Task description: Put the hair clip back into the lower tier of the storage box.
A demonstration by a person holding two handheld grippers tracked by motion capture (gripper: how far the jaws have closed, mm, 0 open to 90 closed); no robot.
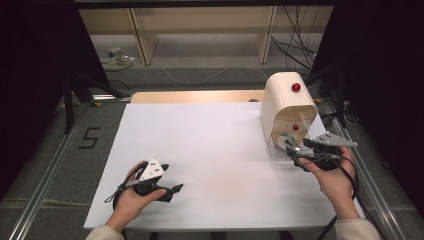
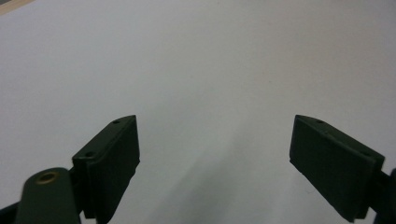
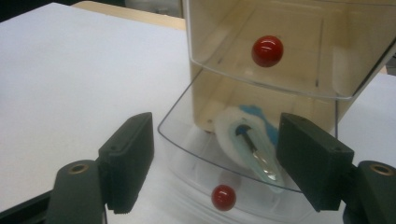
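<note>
Between the right gripper [image 3: 215, 154] jaws lies the pulled-out lower drawer [image 3: 201, 144] of a small cream drawer cabinet [image 1: 287, 102]. The jaws stand apart on either side of the drawer's clear curved front, and neither pad presses on it, so the gripper is released and holds nothing. The drawer's red knob [image 3: 223, 197] sits low between the jaws, seen through the plastic and slightly blurred. Inside the drawer lies a pale packet [image 3: 247, 147] with a dark-handled metal tool sealed in it; a blue patch shows behind it, and what that is cannot be told. The packet's near end is cut off by the right jaw.

Above, the upper drawer [image 3: 280, 46] is closed, with its own red knob [image 3: 267, 51] on the front.

In the high view the right hand [image 1: 332, 172] reaches in from the near right edge of the white table [image 1: 210, 150], forearm slanting up and left, with the gripper pointing at the cabinet's open front on the far right of the table. The jaw tips are hard to separate from the drawer there.

The left gripper [image 2: 215, 154] has its jaws spread wide over bare tabletop, nothing between them. In the high view the left hand [image 1: 135, 197] rests near the near left edge, well apart from the cabinet, gripper pointing right.
</note>
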